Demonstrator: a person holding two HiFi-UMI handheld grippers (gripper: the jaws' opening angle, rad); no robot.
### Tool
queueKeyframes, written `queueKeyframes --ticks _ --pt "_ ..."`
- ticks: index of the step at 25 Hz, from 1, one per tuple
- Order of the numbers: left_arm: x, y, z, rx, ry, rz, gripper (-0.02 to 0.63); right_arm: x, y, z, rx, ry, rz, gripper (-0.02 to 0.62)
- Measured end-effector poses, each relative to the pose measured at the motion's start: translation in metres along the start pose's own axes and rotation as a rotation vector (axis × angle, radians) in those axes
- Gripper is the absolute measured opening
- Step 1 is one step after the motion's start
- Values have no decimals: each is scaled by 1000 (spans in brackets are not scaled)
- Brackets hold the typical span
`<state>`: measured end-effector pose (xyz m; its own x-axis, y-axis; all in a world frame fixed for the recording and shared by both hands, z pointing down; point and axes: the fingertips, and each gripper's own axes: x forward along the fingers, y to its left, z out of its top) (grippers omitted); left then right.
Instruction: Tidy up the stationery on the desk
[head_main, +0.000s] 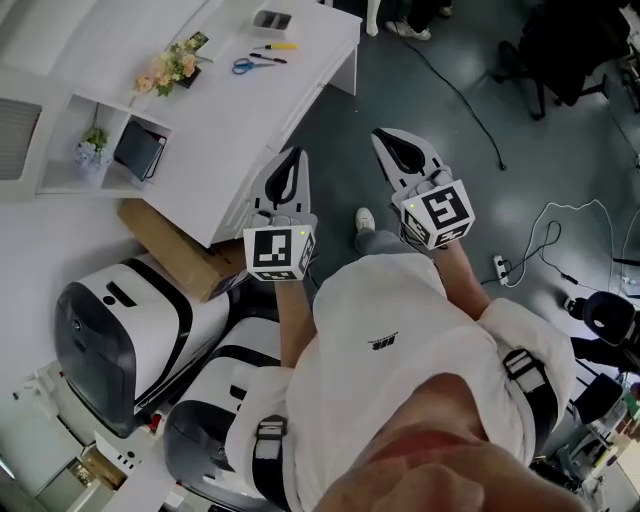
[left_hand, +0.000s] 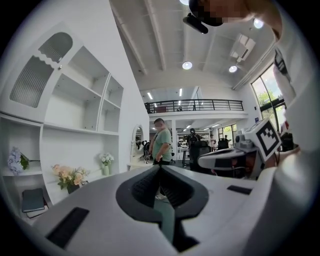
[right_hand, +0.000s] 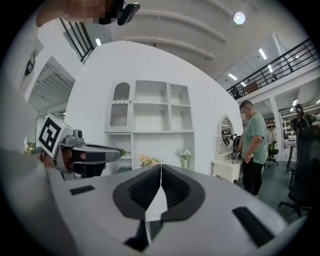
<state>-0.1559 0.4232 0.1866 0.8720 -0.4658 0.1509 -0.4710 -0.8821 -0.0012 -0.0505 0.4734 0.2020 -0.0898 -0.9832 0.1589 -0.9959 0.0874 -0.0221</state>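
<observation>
Head view looks down on the white table (head_main: 235, 125), where the stationery lies at the far end: blue-handled scissors (head_main: 245, 65), a yellow pen (head_main: 276, 46) just beyond them, and a small grey box (head_main: 272, 19) near the edge. Both grippers are held over the floor, well apart from these things. The left gripper (head_main: 294, 154) (left_hand: 160, 168) has its jaws closed together with nothing between them. The right gripper (head_main: 382, 134) (right_hand: 161, 166) likewise has its 2 jaws pressed together, empty.

Left tongs (head_main: 292, 155) and right tongs (head_main: 383, 137) point forward side by side, jaws closed.
</observation>
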Motion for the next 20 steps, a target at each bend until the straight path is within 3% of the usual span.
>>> queueKeyframes --ticks 11,20 --pt "80 14 11 2 8 48 0 51 -70 9 -2 -3 56 -3" --pt "118 33 13 2 18 69 0 88 -98 9 10 2 78 -3"
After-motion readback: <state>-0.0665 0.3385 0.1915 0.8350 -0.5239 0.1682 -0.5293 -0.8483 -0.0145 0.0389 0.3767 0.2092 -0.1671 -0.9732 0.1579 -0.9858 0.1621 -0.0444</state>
